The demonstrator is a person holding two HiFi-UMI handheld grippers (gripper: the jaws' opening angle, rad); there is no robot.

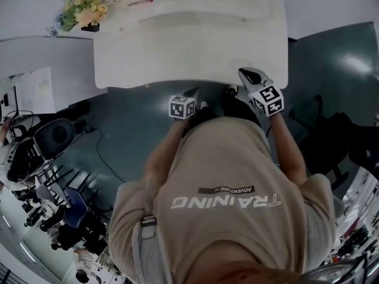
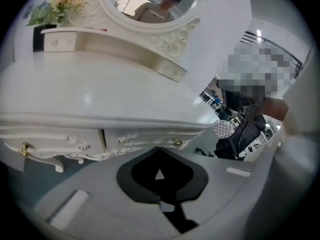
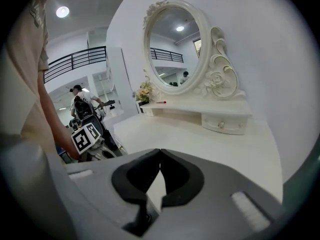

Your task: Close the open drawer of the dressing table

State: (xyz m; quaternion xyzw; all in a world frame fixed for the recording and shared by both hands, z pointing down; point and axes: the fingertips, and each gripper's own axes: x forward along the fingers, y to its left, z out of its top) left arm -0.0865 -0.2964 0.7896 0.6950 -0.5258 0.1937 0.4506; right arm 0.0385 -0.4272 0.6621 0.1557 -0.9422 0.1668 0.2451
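Note:
The white dressing table (image 1: 189,46) fills the top of the head view. No drawer juts past its front edge there. In the left gripper view two carved front drawers (image 2: 145,140) with gold knobs (image 2: 177,142) sit flush under the tabletop (image 2: 100,94). My left gripper (image 1: 194,92) is shut and empty, just below and in front of that edge (image 2: 160,150). My right gripper (image 1: 247,73) is also shut and empty, at the table's front right. Its view (image 3: 160,152) looks across the tabletop (image 3: 200,144) to the oval mirror (image 3: 175,49) and a small shelf drawer (image 3: 222,123).
A flower bunch (image 1: 83,7) and a red pen (image 1: 140,2) lie on the table's back shelf. A white desk (image 1: 35,70) adjoins the table on the left. A black chair and equipment (image 1: 53,138) with a cable stand on the dark floor (image 1: 130,129).

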